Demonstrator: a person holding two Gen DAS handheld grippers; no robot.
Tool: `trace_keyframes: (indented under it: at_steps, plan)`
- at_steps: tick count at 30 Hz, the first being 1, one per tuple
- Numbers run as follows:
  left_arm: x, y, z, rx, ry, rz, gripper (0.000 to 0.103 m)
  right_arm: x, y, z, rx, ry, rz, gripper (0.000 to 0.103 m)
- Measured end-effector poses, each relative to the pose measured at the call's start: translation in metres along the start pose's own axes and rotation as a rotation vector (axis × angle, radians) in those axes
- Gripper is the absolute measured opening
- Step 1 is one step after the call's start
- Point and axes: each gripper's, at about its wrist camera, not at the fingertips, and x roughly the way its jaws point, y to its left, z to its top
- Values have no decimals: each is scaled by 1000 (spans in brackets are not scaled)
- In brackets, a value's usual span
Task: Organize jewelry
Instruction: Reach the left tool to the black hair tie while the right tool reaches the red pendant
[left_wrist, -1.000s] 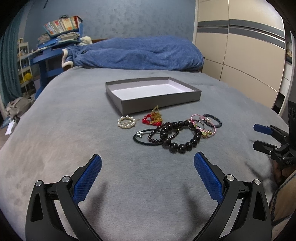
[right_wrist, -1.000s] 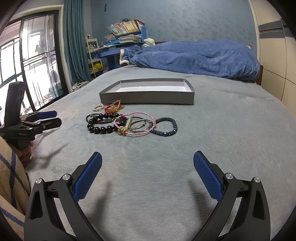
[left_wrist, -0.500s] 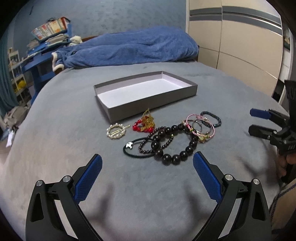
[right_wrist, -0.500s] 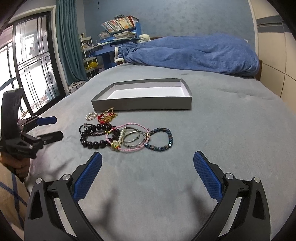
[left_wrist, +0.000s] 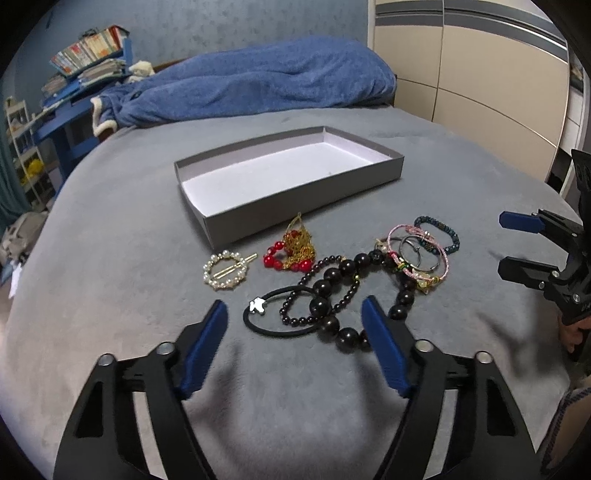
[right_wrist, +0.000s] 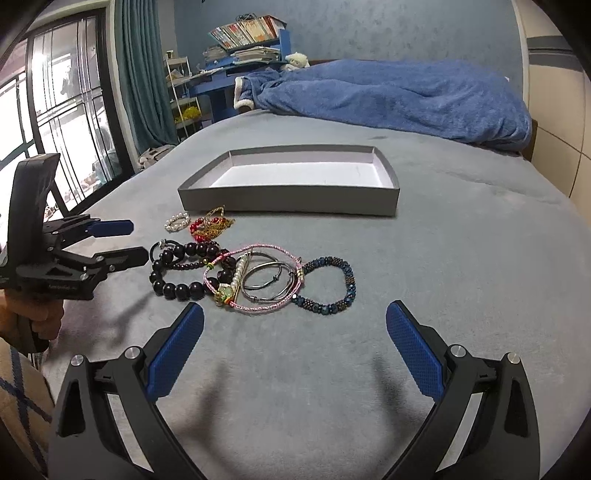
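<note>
Jewelry lies in a heap on the grey bed cover, in front of an empty grey box (left_wrist: 303, 199) (right_wrist: 288, 201). The heap holds a pearl ring pin (left_wrist: 224, 272), red beads with gold chain (left_wrist: 293, 251), a big black bead bracelet (left_wrist: 319, 305) (right_wrist: 181, 291), a black hair tie (left_wrist: 257, 305), a pink cord bracelet (right_wrist: 258, 306), silver hoops (right_wrist: 266, 280) and a dark blue bracelet (left_wrist: 447, 230) (right_wrist: 332, 306). My left gripper (left_wrist: 293, 306) (right_wrist: 125, 243) hovers at the hair tie and black beads, its jaws closing, the pads touching nothing. My right gripper (right_wrist: 295, 308) (left_wrist: 503, 243) stands open just short of the pink bracelet.
A rumpled blue blanket (left_wrist: 258, 85) lies across the far end of the bed. A beige wardrobe (left_wrist: 480, 74) stands to the right, a blue desk with books (left_wrist: 74, 74) and a window with a teal curtain (right_wrist: 136, 74) to the left.
Both grippers have moved forward toward the jewelry heap. The left gripper's jaws have narrowed and now frame the hair tie and black beads. The right jaws stay wide.
</note>
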Motion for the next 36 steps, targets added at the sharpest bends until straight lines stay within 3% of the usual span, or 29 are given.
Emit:
trace_keyframes:
  at_steps: [6,8,14,20,26,28,36]
  plan:
    - [13,10,2,-33,30,-6,63,8,-1,2,-2,14,10,96]
    - [17,15,3,-52,43,-14,57,12,-1,4,-4,25,16,88]
    - [23,23,3,-75,64,-48,42,16,0,6,-9,31,21,84]
    - [24,23,2,-74,67,-86,16,16,-1,7,-6,33,22,84]
    - [24,38,4,-133,65,-33,16,20,-9,9,28,38,-8,84]
    - [27,43,3,-153,78,-25,20,22,-14,10,43,39,-26,84]
    - [39,41,-2,-137,111,-71,21,30,-21,25,75,31,-33,84]
